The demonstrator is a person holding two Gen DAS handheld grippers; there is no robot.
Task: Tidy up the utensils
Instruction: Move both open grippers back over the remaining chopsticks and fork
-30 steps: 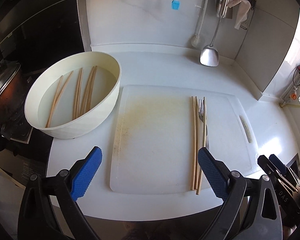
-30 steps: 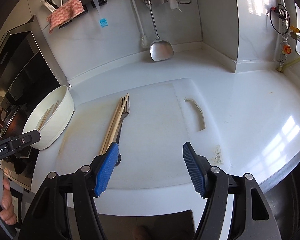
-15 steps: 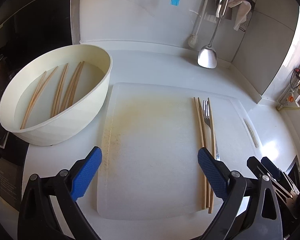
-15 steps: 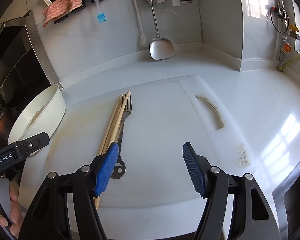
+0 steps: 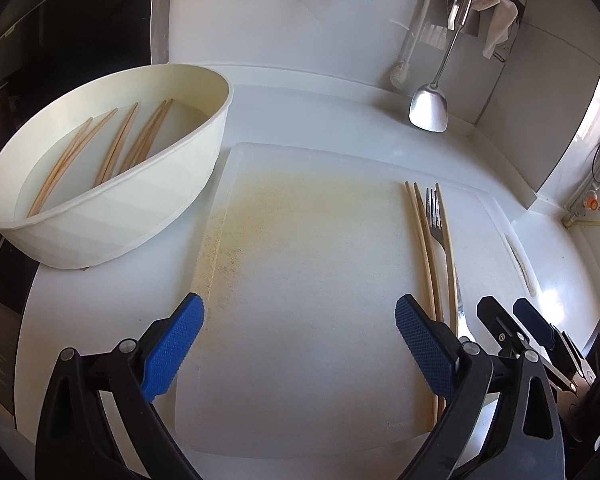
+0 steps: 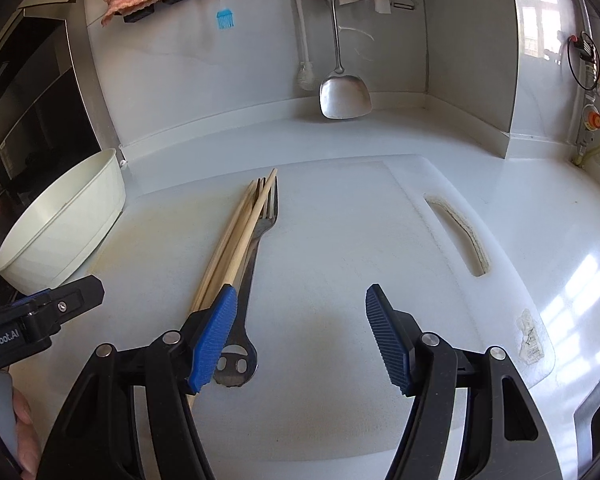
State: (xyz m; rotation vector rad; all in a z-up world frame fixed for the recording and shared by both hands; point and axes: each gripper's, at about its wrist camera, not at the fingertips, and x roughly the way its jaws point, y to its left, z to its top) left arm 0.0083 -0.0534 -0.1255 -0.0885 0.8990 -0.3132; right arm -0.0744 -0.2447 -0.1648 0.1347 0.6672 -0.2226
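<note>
1. Both grippers hang with jaws spread wide and nothing between them: the right gripper (image 6: 298, 332) over the near half of the cutting board (image 6: 340, 240), the left gripper (image 5: 298, 344) over the board's near edge.
2. Three loose chopsticks (image 6: 236, 240) and a fork (image 6: 256, 248) lie side by side, touching, along the board, running from its near edge toward the far one. The right gripper's left pad sits just above their near ends; the gap between its pads lies off to their right.
3. Closing there would likely catch nothing, or pinch the fork with the sticks and scatter them.
4. More chopsticks (image 5: 112, 152) lie in the white bowl (image 5: 112, 216) touching the board's left edge.
</note>
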